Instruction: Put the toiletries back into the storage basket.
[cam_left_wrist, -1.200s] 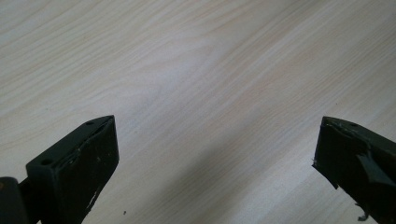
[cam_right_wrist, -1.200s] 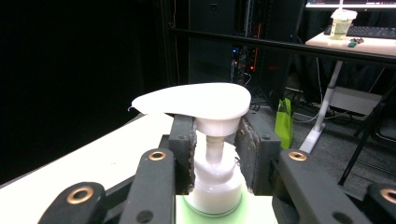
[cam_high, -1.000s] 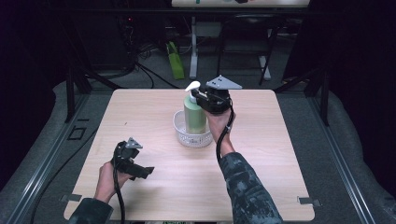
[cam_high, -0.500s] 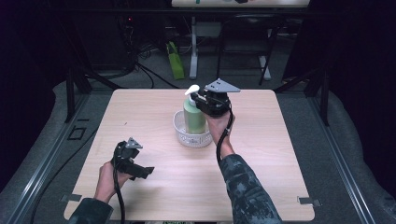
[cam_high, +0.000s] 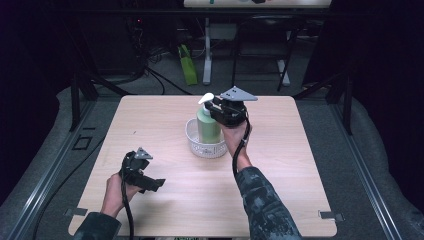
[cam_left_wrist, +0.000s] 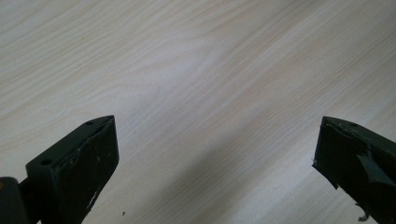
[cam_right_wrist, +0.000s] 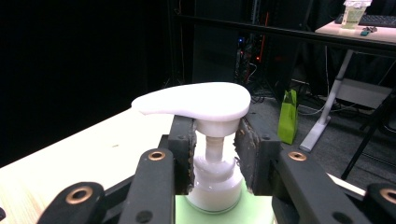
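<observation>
My right gripper (cam_right_wrist: 212, 154) had its jaws pinching the white pump neck of the green soap bottle (cam_high: 207, 127), which stood upright in the white basket (cam_high: 206, 146) near the middle of the desk (cam_high: 280, 170). My left gripper (cam_high: 142, 172) hung over the desk's near left part, its jaws spread with nothing between them.

Pale wood-grain table (cam_high: 165, 125), light beige with fine streaks. Near its far edge, a pump bottle (cam_high: 207, 127): pale green body, white pump head (cam_right_wrist: 194, 101) and collar. It stands in a white basket (cam_high: 196, 144) with a slotted wall. Both the right gripper (cam_right_wrist: 214, 148) and the left gripper (cam_high: 141, 175) are black; the right carries a grey plate and brass-coloured rivets. Sleeve (cam_high: 262, 202): dark mottled grey-blue.
</observation>
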